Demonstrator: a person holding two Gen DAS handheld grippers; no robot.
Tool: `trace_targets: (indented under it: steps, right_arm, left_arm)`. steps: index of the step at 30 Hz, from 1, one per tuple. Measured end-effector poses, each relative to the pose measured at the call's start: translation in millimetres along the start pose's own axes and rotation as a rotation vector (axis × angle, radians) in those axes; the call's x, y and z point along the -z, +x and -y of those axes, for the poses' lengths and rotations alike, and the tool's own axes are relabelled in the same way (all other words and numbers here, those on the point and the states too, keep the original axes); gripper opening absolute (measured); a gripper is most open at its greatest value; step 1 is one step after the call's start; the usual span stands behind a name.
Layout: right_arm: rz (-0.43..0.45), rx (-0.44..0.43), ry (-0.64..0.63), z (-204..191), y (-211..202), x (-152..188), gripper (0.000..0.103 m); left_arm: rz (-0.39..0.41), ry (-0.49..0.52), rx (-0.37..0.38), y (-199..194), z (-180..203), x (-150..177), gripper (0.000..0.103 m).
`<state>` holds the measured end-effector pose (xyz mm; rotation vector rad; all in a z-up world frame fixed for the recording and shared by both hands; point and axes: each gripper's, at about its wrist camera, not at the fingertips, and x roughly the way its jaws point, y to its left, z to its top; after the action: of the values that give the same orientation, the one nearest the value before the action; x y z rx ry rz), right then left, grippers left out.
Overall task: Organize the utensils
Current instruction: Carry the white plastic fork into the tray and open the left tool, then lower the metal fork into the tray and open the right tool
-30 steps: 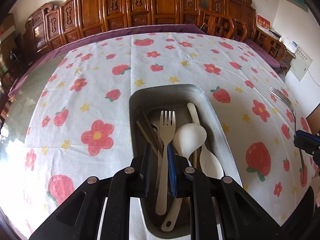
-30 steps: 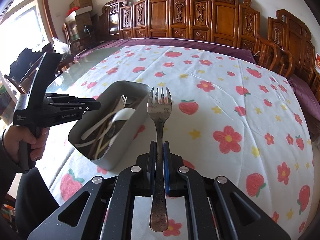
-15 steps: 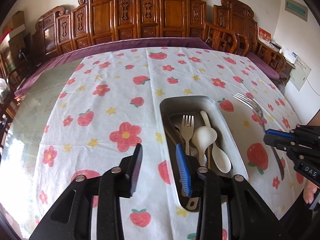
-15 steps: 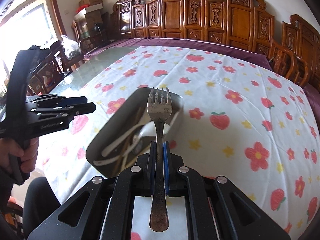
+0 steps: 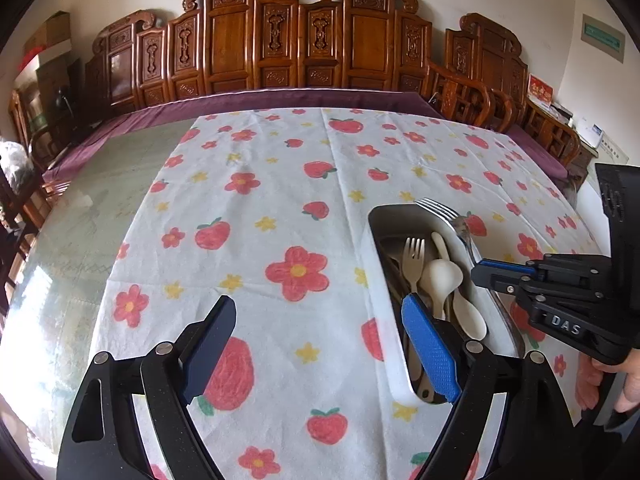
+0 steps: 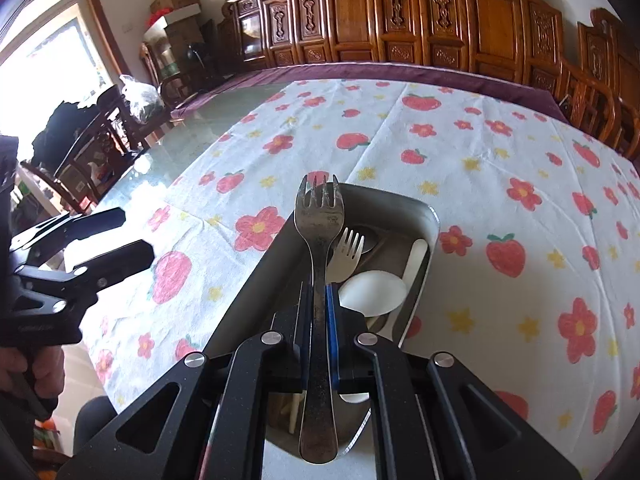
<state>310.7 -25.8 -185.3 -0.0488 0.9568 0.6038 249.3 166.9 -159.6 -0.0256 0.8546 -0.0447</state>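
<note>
A metal tray (image 5: 374, 232) on the strawberry-print tablecloth holds a cream plastic fork (image 5: 414, 256), white spoons (image 5: 442, 276) and other utensils. My left gripper (image 5: 320, 344) hangs over the cloth just left of the tray; its jaws are opening and nothing is between them. My right gripper (image 6: 318, 300) is shut on the handle of a metal fork (image 6: 318, 216). The fork's tines reach over the tray (image 6: 420, 208), above the cream fork (image 6: 348, 252) and a spoon (image 6: 374, 292). In the left wrist view the right gripper (image 5: 484, 270) holds the metal fork (image 5: 444, 210) above the tray's right rim.
Carved wooden chairs (image 5: 304, 40) line the far side of the table. Bare glass tabletop (image 5: 100, 200) lies left of the cloth, with a purple cloth (image 5: 280, 100) along the back. A person's hand (image 5: 612, 380) grips the right tool; the left gripper (image 6: 134, 234) shows at the left.
My left gripper has let go of the cream fork in the tray, opened wide and drawn away to the left. My right gripper has carried the metal fork over the tray.
</note>
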Motion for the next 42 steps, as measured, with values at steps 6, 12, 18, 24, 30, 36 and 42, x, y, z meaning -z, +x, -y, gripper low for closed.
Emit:
trace_targets:
  steps: [6, 12, 18, 24, 30, 36, 42]
  right_arm:
    - [-0.033, -0.003, 0.077, 5, 28, -2, 0.008]
    - [-0.067, 0.019, 0.086, 0, 50, 4, 0.008]
    - [-0.085, -0.007, 0.133, 0, 60, 3, 0.009]
    - [-0.094, -0.051, 0.194, 2, 66, 0, 0.009]
    - [-0.058, -0.032, 0.065, -14, 57, 0, 0.012]
    - [-0.005, -0.009, 0.009, -13, 30, -1, 0.012]
    - [0.074, 0.034, -0.019, -2, -18, 3, 0.012]
  left_arm:
    - [0.001, -0.003, 0.0, -1, -8, 2, 0.082]
    - [0.0, -0.01, 0.004, 0, -14, 3, 0.082]
    - [-0.009, -0.014, 0.004, 5, -17, 6, 0.082]
    - [-0.012, -0.015, 0.003, 6, -17, 6, 0.082]
    - [-0.006, -0.016, 0.003, 6, -17, 7, 0.082]
    - [0.002, -0.012, 0.001, 0, -8, 6, 0.082]
    - [0.021, -0.005, 0.012, -14, 11, 2, 0.084]
